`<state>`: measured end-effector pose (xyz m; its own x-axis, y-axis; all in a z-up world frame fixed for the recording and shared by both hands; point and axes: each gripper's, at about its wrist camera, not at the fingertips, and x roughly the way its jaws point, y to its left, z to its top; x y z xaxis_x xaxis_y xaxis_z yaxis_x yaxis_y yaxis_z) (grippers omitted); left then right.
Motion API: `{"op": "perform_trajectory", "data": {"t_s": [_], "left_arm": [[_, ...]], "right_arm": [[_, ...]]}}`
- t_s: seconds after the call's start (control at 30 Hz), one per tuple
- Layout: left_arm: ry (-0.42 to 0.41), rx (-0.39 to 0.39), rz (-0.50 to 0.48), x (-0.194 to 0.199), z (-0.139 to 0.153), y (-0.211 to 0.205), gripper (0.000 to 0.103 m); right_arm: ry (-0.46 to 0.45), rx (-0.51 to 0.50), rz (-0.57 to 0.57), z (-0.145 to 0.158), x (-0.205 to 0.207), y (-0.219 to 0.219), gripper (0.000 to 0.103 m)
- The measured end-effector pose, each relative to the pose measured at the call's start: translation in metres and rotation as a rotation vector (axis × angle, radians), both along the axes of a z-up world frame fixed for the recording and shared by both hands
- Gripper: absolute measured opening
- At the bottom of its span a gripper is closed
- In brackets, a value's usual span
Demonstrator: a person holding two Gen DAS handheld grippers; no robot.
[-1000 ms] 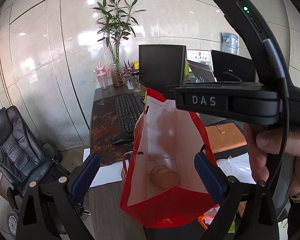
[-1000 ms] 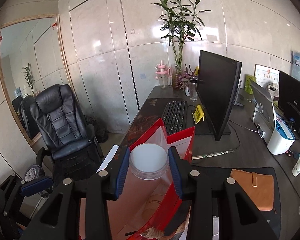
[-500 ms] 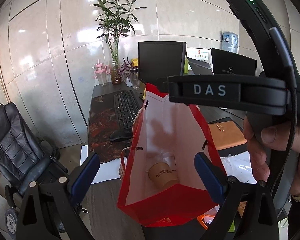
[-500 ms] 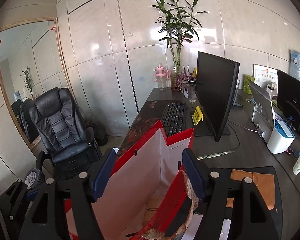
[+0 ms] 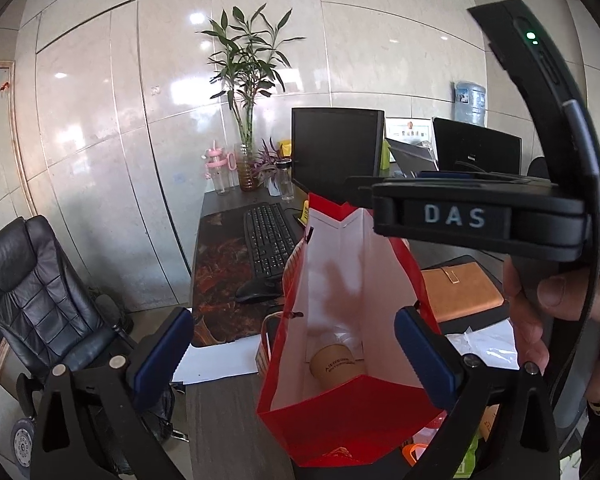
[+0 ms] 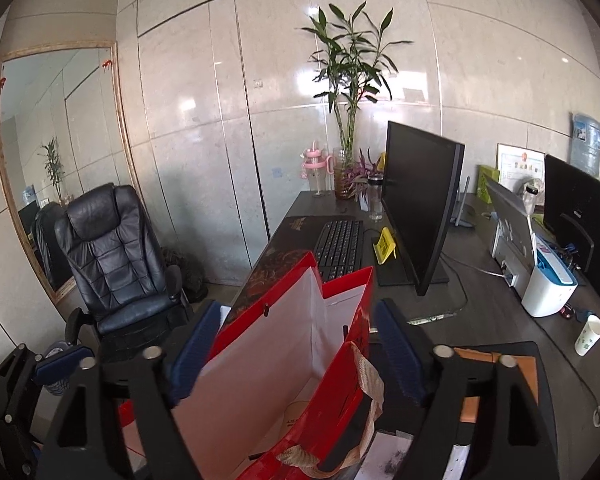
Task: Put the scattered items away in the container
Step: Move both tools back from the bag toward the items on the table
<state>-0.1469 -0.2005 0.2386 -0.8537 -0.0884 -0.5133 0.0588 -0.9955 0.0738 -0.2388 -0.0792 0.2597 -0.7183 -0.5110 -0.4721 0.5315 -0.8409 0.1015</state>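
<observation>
A glossy red paper bag point(image 5: 352, 420) with a matte white lining stands open on a dark wood-grain desk point(image 5: 220, 420), its mouth a tall folded rectangle. Lying at the bottom is a brown paper cup point(image 5: 334, 366) with a clear, round plastic lid point(image 5: 342, 338) behind it at about 12 o'clock.

The left gripper point(image 5: 292, 350) hangs over the bag's near edge, its blue padded fingers point(image 5: 164, 356) spread wide, still parting and clear of the bag. The right gripper point(image 6: 296, 354) sits above the mouth, its jaws opening with nothing between them but the bag's rim; a woven tan handle point(image 6: 366, 376) droops by its right finger. A hand point(image 5: 556, 312) holds that tool at 3 o'clock in the left view.

A second ago the right gripper was clamped on the round lid; now the lid lies inside the bag. The left gripper has barely shifted.

A tan leather-look notebook point(image 5: 460, 290) lies at 2 o'clock of the bag, a black keyboard point(image 5: 270, 244) at 11.
</observation>
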Motion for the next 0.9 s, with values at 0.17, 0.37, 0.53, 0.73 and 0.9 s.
{"op": "perform_trajectory", "data": {"t_s": [0.17, 0.37, 0.53, 0.73, 0.9], "left_arm": [[0.010, -0.005, 0.023, 0.008, 0.006, -0.002, 0.103], [0.042, -0.013, 0.040, 0.027, 0.011, -0.003, 0.103], [0.079, 0.004, 0.041, 0.059, 0.010, -0.002, 0.103], [0.084, 0.031, 0.020, 0.099, -0.009, 0.009, 0.103], [0.084, 0.018, 0.020, 0.121, -0.025, 0.029, 0.103]], "right_arm": [[0.026, 0.002, 0.008, 0.010, 0.013, 0.001, 0.090], [0.054, -0.030, -0.008, 0.013, 0.030, 0.015, 0.101], [0.045, -0.077, -0.032, 0.012, 0.043, 0.049, 0.103], [0.045, -0.039, -0.018, -0.002, 0.074, 0.087, 0.103], [0.064, -0.011, -0.034, -0.021, 0.104, 0.113, 0.103]]}}
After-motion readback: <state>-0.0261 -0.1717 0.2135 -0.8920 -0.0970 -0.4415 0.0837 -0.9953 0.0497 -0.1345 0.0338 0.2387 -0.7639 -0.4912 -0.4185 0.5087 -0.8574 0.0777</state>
